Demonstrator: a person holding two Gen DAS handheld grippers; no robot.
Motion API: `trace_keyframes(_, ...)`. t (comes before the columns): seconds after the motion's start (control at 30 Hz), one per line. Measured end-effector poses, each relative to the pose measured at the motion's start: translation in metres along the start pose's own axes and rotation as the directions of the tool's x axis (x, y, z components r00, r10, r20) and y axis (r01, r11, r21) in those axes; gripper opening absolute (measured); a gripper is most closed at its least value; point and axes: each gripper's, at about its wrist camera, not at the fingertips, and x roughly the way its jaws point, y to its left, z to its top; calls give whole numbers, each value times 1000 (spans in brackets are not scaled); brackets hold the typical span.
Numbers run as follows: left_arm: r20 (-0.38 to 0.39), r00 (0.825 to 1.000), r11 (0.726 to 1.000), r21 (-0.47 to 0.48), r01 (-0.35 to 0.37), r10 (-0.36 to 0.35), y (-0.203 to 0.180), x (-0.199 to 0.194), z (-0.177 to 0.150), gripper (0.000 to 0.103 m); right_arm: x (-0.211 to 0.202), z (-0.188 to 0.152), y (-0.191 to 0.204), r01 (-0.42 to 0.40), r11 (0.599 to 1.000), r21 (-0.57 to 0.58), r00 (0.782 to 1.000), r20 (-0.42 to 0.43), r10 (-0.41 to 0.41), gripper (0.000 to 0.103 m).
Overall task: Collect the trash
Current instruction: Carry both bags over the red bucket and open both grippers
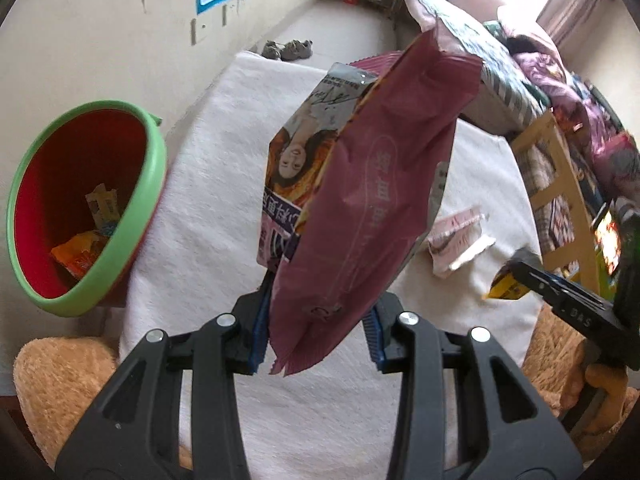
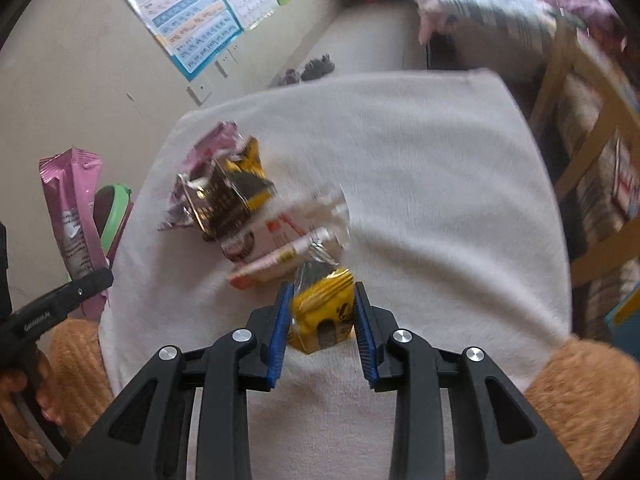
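The left gripper (image 1: 318, 332) clamps one pink snack bag (image 1: 360, 216), long axis upright, lifted over the white cloth's (image 1: 208, 184) left edge, near the red bin (image 1: 86, 208). The right gripper (image 2: 322, 326) grasps one yellow wrapper (image 2: 324, 312); roughly four wrappers (image 2: 240, 196) remain mid-cloth, bare cloth to their right.

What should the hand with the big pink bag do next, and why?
Probably swing the left gripper leftward over the bin and drop the pink bag. Its fingers already pinch the bag in the air, and the bin stands open beside the cloth with trash inside.
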Motion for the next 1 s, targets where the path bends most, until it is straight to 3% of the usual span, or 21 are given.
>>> trace_keyframes(0.33,83,996,999,-26,-37,39,19,-17,6,37,-29,20,41,31,992,-121,996,86,-21,29)
trace_keyframes(1.0,173,979,981,-177,-80,111,94,-55,-5,37,-27,15,121,9,954,-298,997,71,12,29)
